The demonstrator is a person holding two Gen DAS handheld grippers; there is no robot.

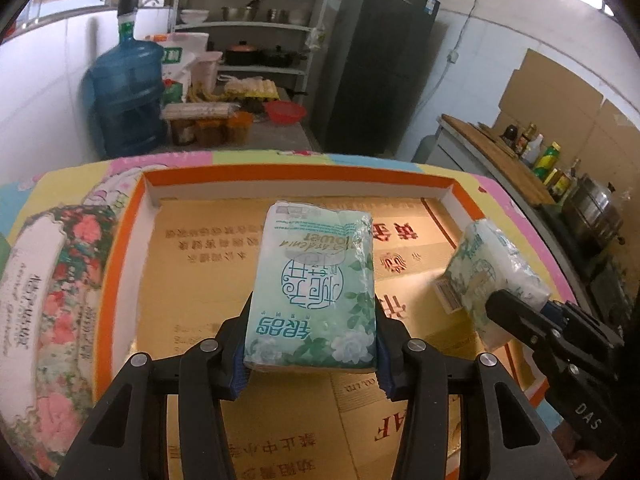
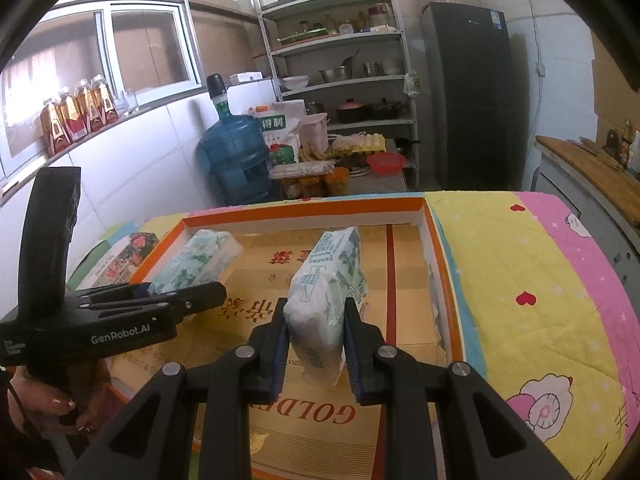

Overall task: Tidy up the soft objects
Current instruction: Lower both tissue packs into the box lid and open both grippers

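Your left claw (image 1: pixel 312 360) squeezed a tissue pack (image 1: pixel 316 288) flat above the middle of the orange box (image 1: pixel 132 216). Your right claw (image 2: pixel 316 356) squeezed another tissue pack (image 2: pixel 326 292) on its thin edge, near the box's right wall. The box floor around both packs lay bare, so there was room. The box sat on a bright cloth (image 2: pixel 520 280) with hearts. Behind the box stood a blue water jug (image 2: pixel 236 160) and shelves (image 2: pixel 340 80). Both packs looked pale green with white flowers.

Two tissue packs over shallow box (image 1: pixel 136 216): left pack (image 1: pixel 314 292) flat, right pack (image 2: pixel 326 300) on edge. Box on quilt-covered table (image 2: pixel 520 264). Water jug (image 1: pixel 126 100), shelf rack (image 2: pixel 340 84), fridge (image 1: pixel 376 64) behind.
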